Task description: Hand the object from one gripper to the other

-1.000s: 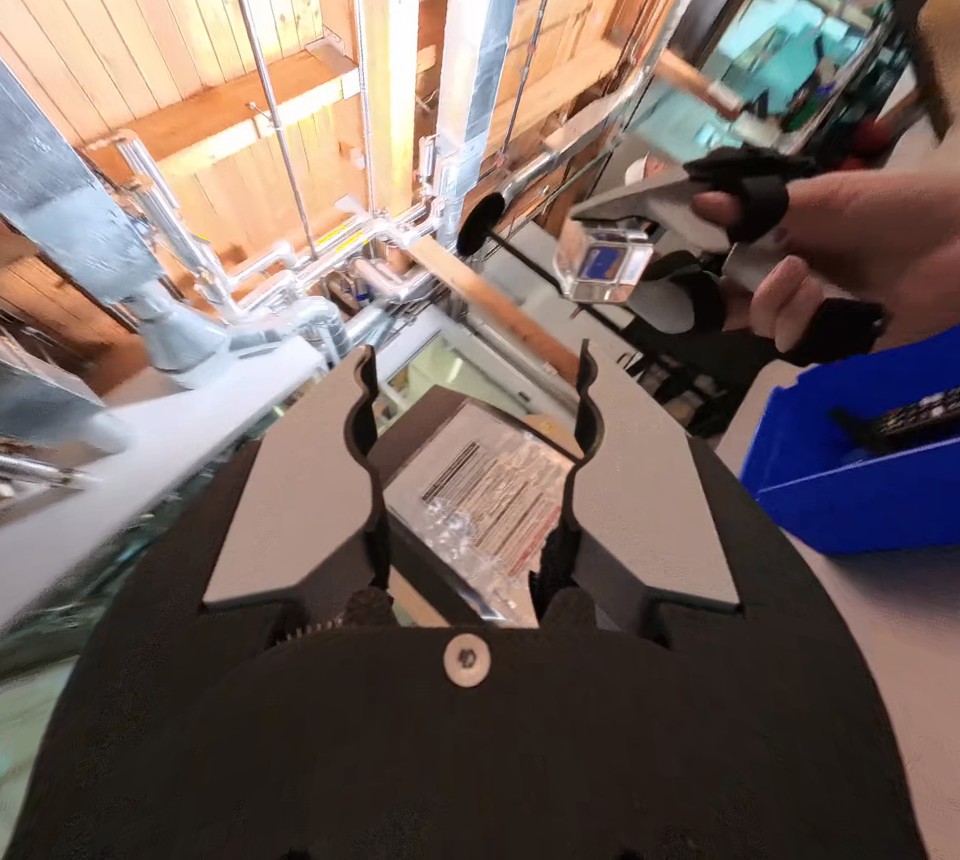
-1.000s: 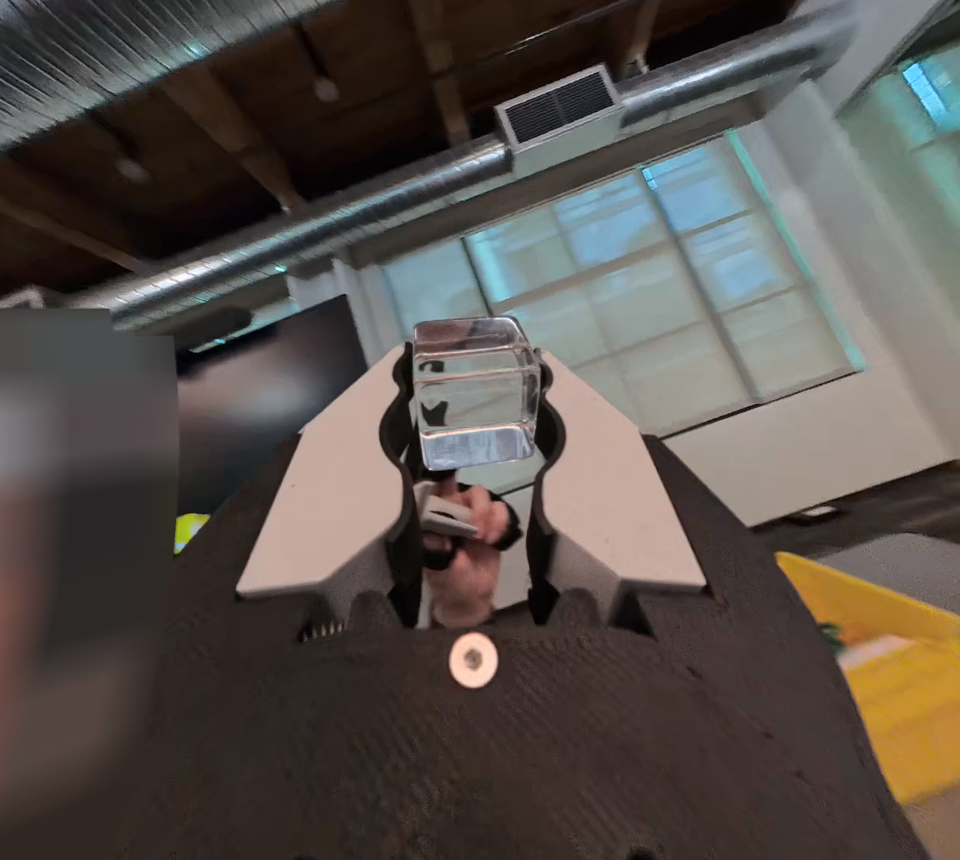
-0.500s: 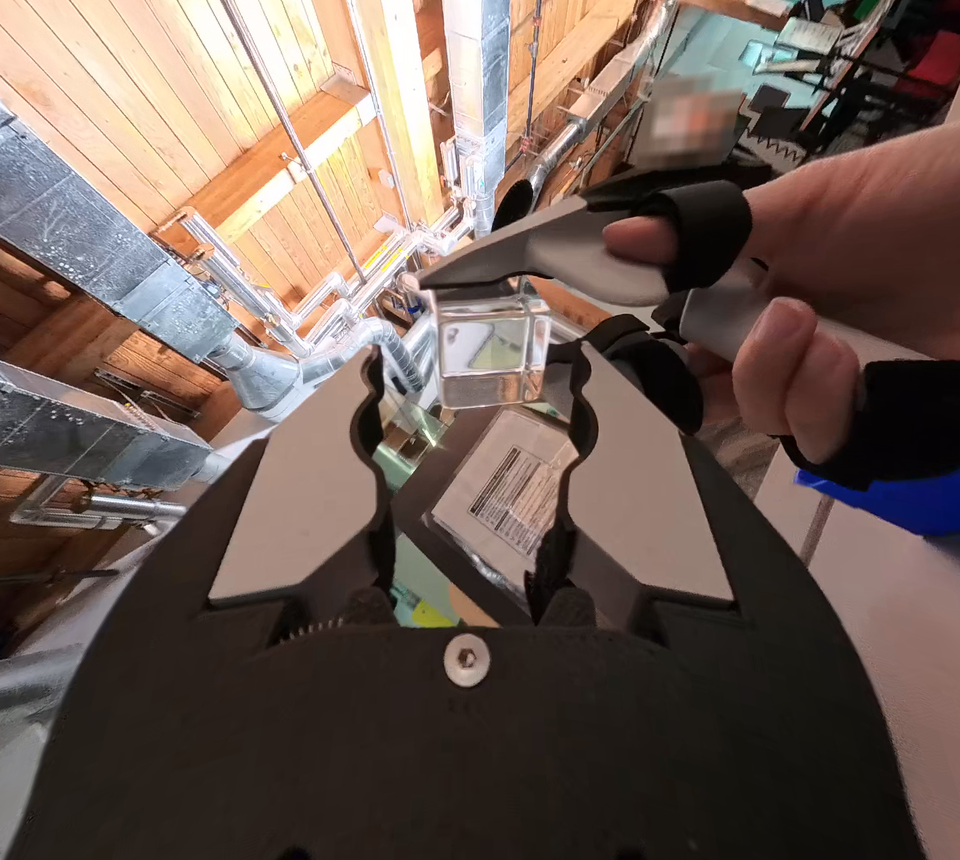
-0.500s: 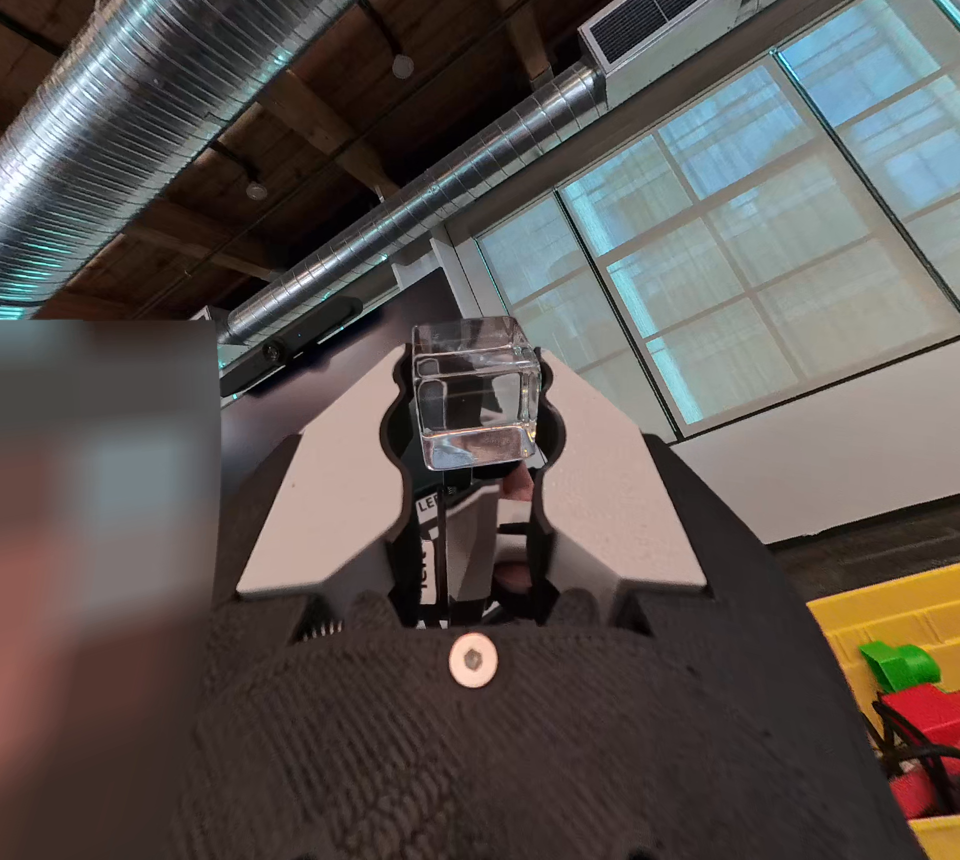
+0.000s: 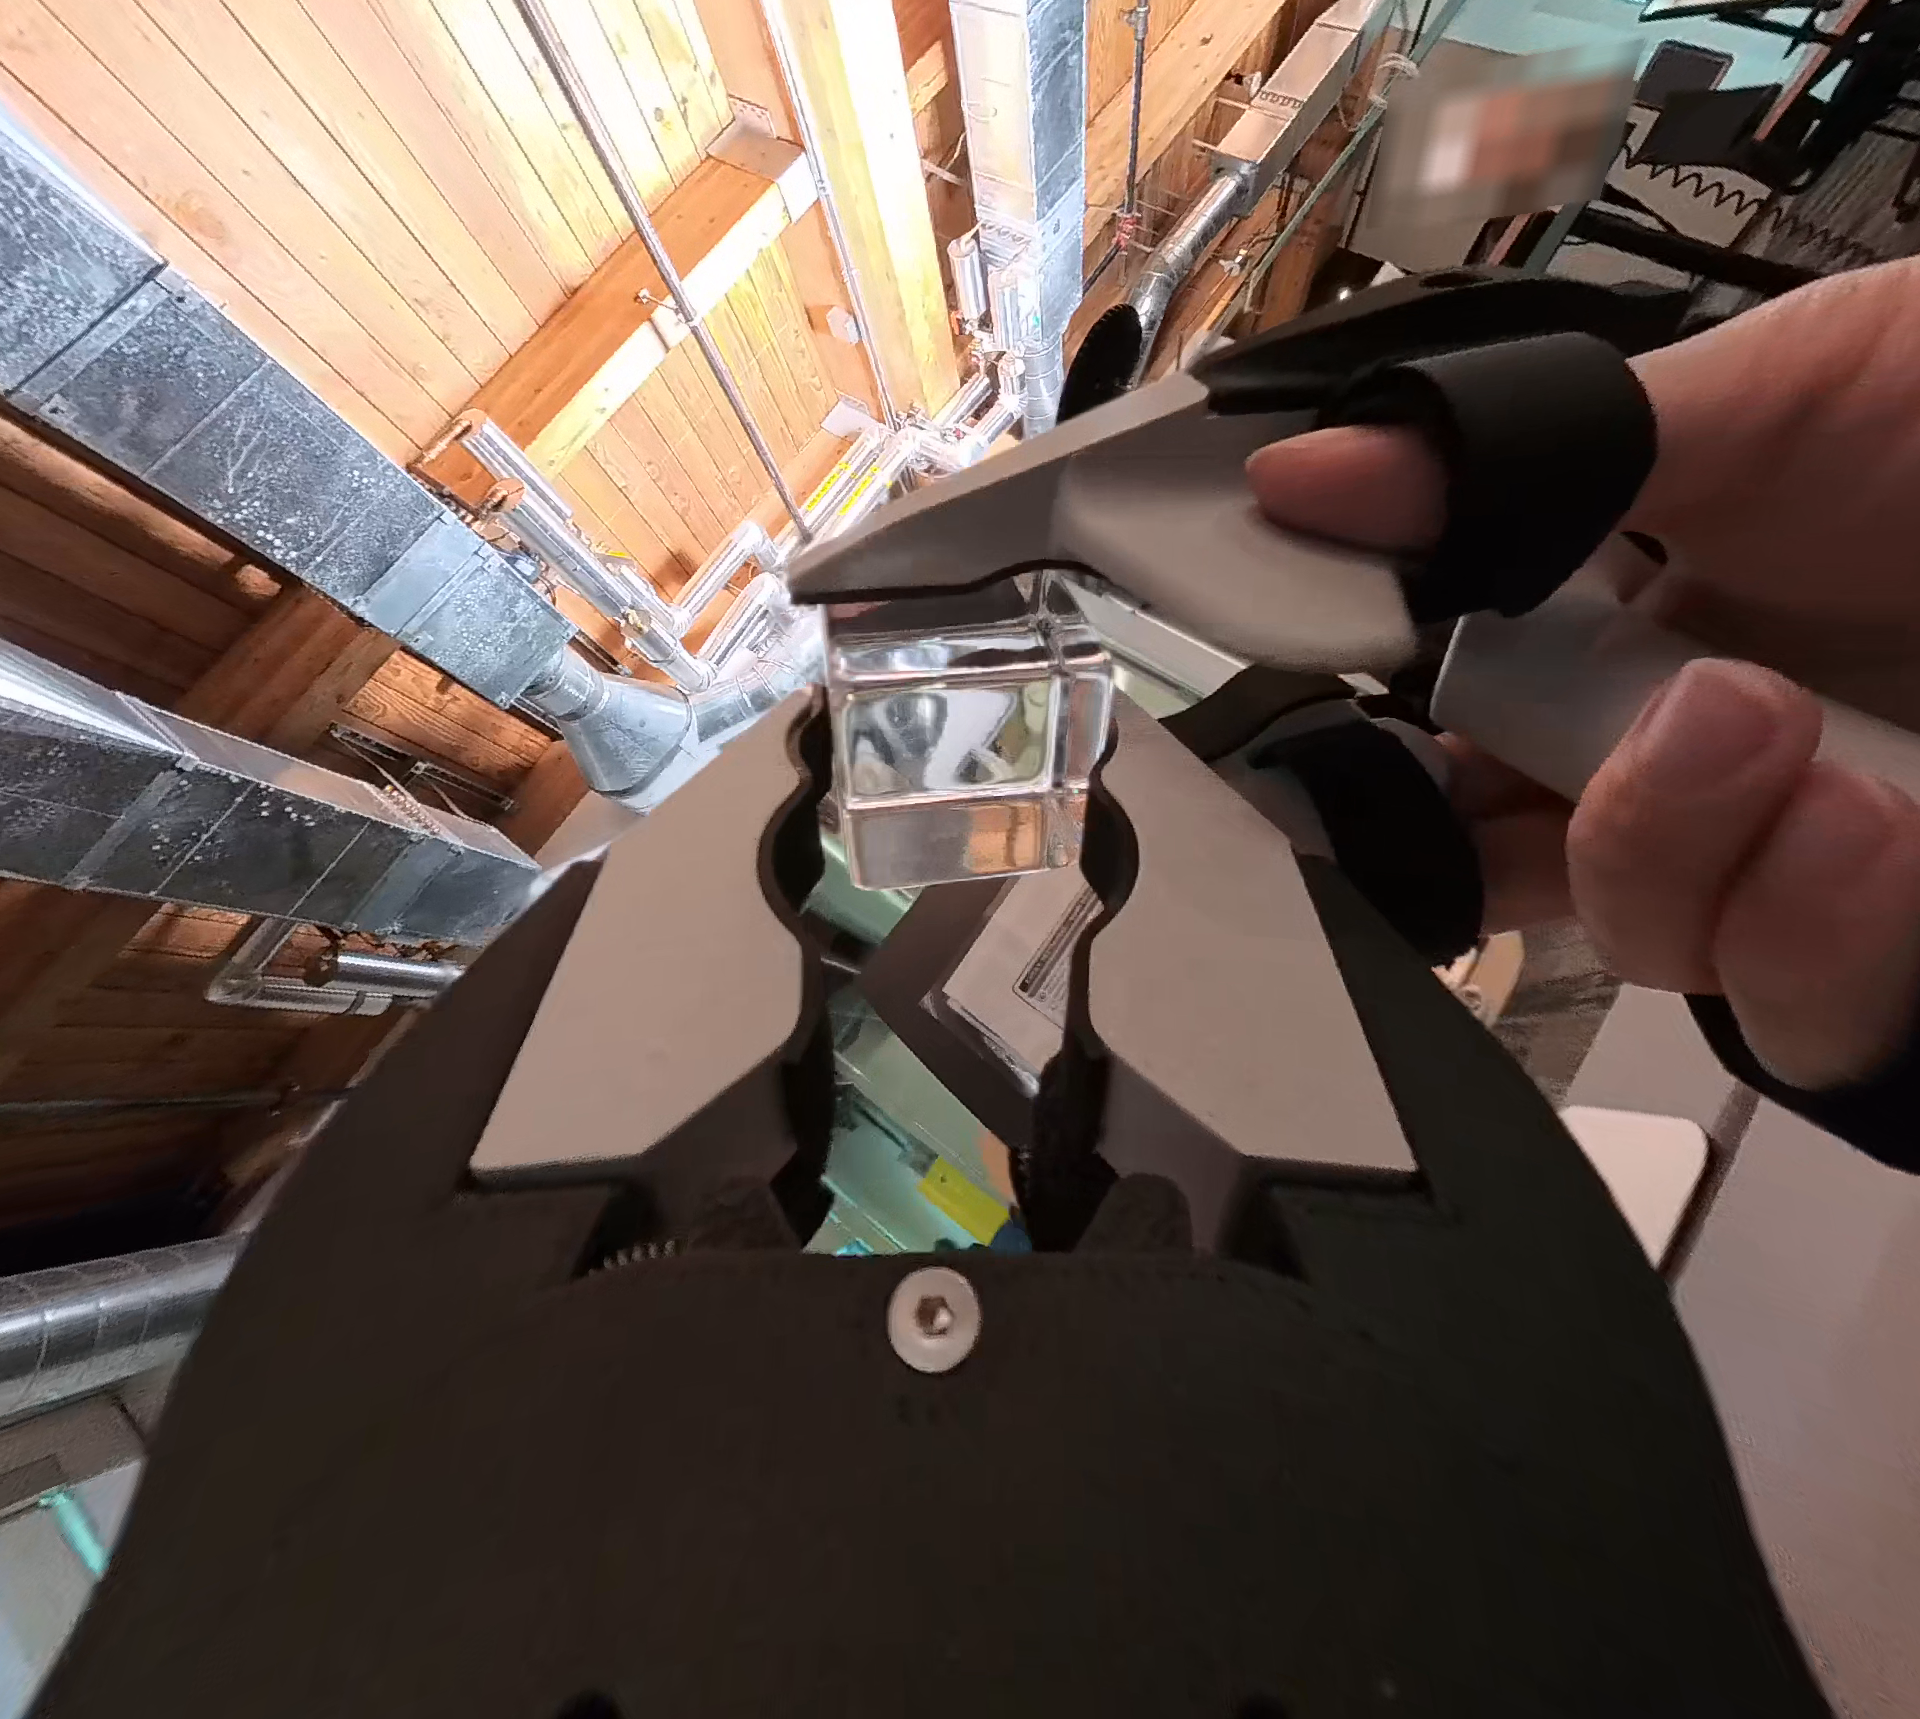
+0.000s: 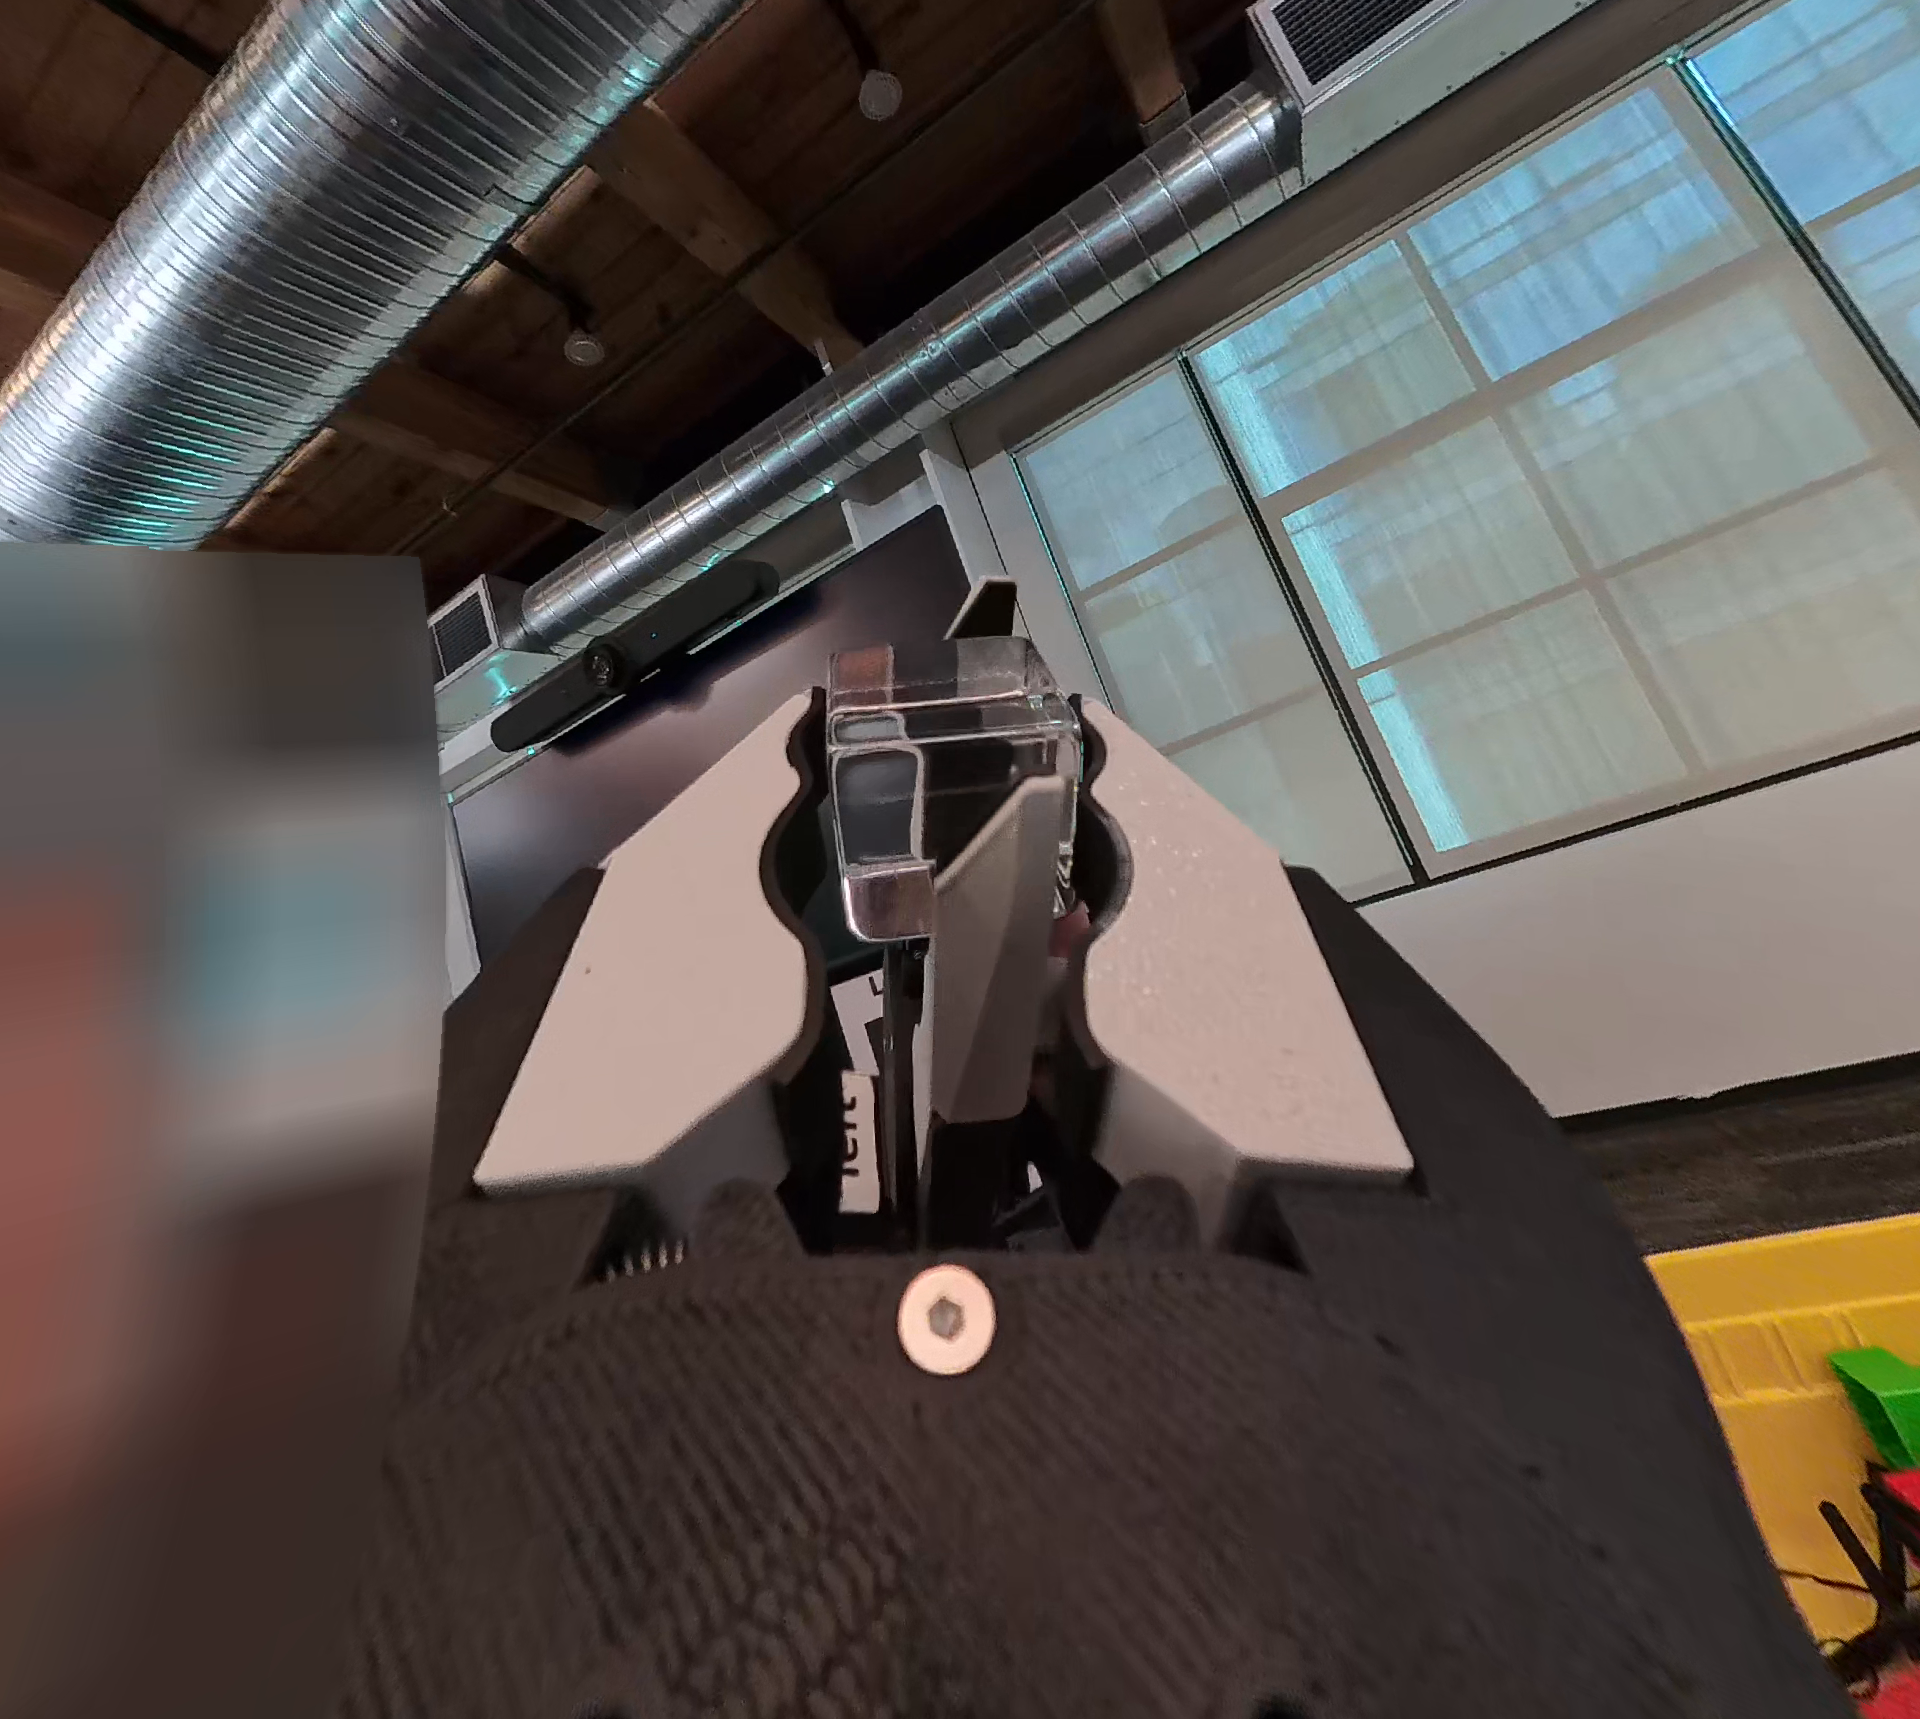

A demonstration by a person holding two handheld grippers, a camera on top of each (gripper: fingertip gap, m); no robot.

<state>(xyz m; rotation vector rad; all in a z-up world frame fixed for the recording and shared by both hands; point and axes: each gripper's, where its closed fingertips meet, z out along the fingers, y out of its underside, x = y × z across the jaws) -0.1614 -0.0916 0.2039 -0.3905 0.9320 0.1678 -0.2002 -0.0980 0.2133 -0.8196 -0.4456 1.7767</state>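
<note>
Here both grippers' fingertips flank the clear cube (image 5: pixel 961 760)

Silver ducts (image 6: pixel 343 142), plank ceiling (image 5: pixel 343 142), gridded windows (image 6: pixel 1507 547), yellow bin (image 6: pixel 1787 1337)

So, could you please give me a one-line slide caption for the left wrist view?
Right gripper holds a clear cube between the left gripper's fingertips, under a timber ceiling.
</note>
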